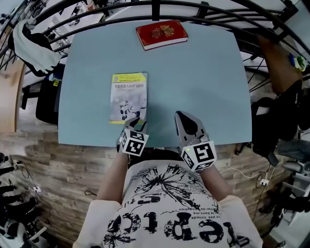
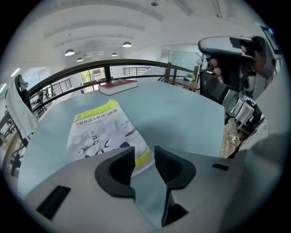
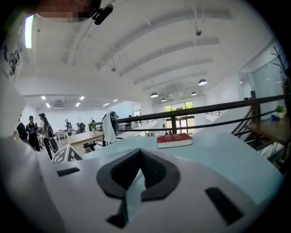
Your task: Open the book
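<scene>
In the head view, the left gripper (image 1: 134, 121) sits at the lower edge of the table (image 1: 203, 87), its tips over the lower right corner of the yellow-banded book (image 1: 128, 97), which lies closed left of centre. How far its jaws stand apart we cannot tell here. The right gripper (image 1: 181, 116) comes to a closed point over bare table. A red book (image 1: 161, 34), also closed, lies at the top edge beneath the railing (image 1: 155, 9).

In the left gripper view, the left gripper (image 2: 144, 157) has its jaws clearly apart and empty. Only table (image 2: 182, 118) shows in the gap. The left jaw covers the near corner of the yellow-banded book (image 2: 97, 132) — whether it touches the cover we cannot tell. The red book (image 2: 119, 86) lies far back. A dark shape at the upper right is hard to make out.

In the right gripper view, the right gripper (image 3: 139, 151) has its tips closed together on nothing, with a sliver of table (image 3: 218, 154) showing behind them. The red book (image 3: 174, 140) lies beyond, just above the jaws — the yellow-banded book is out of frame. A marker cube (image 3: 68, 154) shows at the left edge.
</scene>
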